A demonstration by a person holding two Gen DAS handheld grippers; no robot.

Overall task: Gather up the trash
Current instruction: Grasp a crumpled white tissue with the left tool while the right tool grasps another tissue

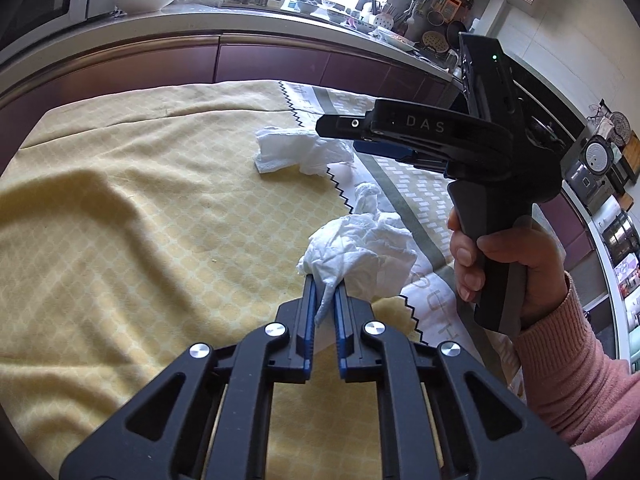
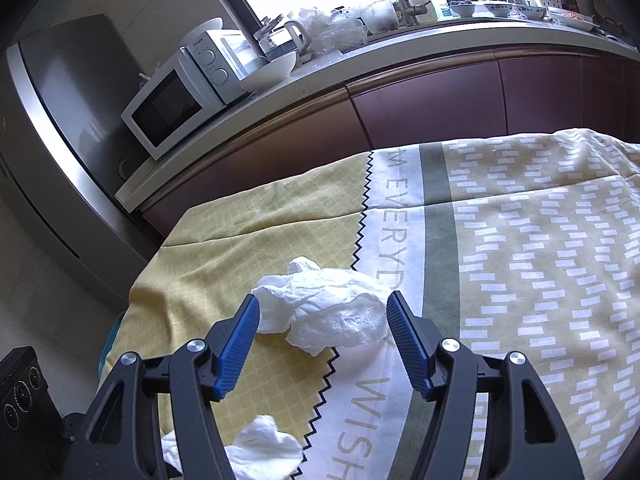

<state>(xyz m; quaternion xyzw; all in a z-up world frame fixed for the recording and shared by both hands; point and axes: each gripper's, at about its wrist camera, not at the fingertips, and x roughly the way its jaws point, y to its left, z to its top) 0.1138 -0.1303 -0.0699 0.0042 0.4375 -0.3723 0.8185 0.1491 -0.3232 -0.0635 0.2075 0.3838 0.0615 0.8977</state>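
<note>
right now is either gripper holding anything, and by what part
The left gripper is shut on a crumpled tissue, pinching its near lower edge. The right gripper is open, straddling a second tissue on the tablecloth, holding nothing.

Two crumpled white tissues (image 1: 304,150) (image 1: 360,256) (paper) on tablecloth, apart.

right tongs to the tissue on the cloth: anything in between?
Nothing visible. The right tongs are open, and the crumpled tissue lies on the tablecloth straight ahead between the two pads. The left tongs hold a second tissue off to the side.
</note>
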